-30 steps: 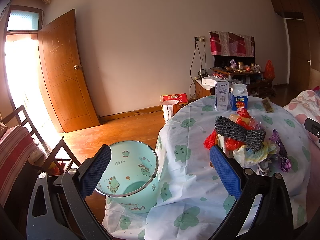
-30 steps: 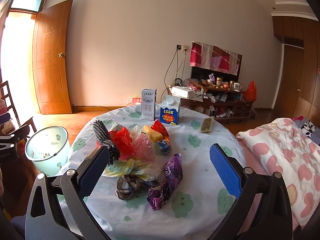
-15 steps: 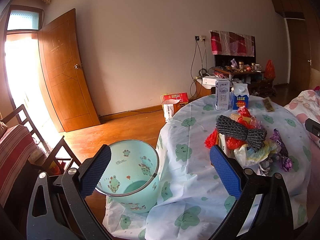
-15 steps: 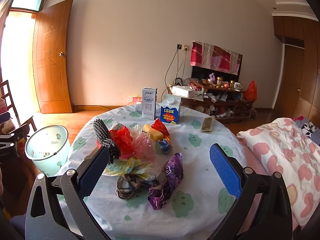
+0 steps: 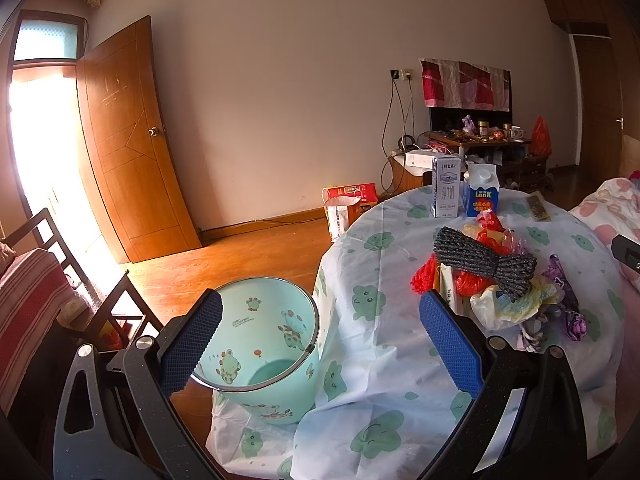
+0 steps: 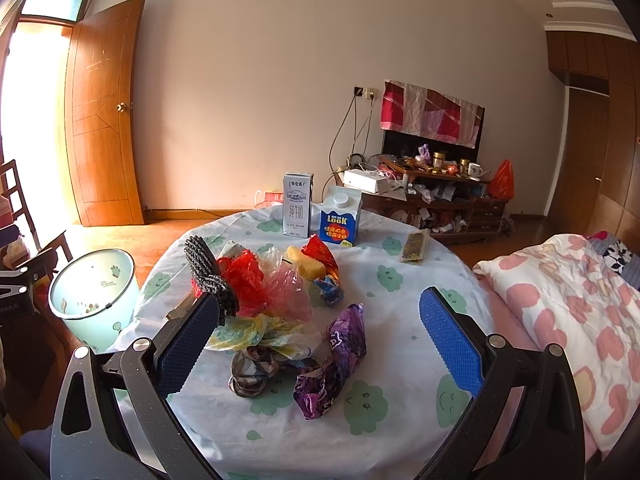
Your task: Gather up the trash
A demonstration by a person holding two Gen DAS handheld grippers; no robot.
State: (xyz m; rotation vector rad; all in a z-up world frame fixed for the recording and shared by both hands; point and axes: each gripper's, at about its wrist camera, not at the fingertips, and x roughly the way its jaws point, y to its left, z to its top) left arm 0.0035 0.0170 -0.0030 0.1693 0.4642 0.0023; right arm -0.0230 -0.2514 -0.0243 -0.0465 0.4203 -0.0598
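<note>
A heap of trash lies on the round table (image 6: pixel 400 292): red plastic bags (image 6: pixel 244 276), a dark grey knitted bundle (image 6: pixel 208 276), a yellow-white bag (image 6: pixel 256 330), a purple wrapper (image 6: pixel 336 364) and a crumpled dark wrapper (image 6: pixel 250 372). Two cartons stand behind, white (image 6: pixel 297 210) and blue (image 6: pixel 340 226). A pale green bin (image 5: pixel 260 352) with frog prints stands on the floor left of the table. My left gripper (image 5: pixel 320 344) is open above the bin's rim and the table's edge. My right gripper (image 6: pixel 320 344) is open just before the heap, holding nothing.
A bed with a pink-spotted quilt (image 6: pixel 568 300) borders the table on the right. A wooden chair (image 5: pixel 48 280) and an open door (image 5: pixel 128 152) are at the left. A cluttered low cabinet (image 6: pixel 436 192) stands against the far wall. A small flat packet (image 6: pixel 415 246) lies near the cartons.
Both views have shifted only slightly; the right gripper has edged a little closer to the heap. Both grippers stay open.
</note>
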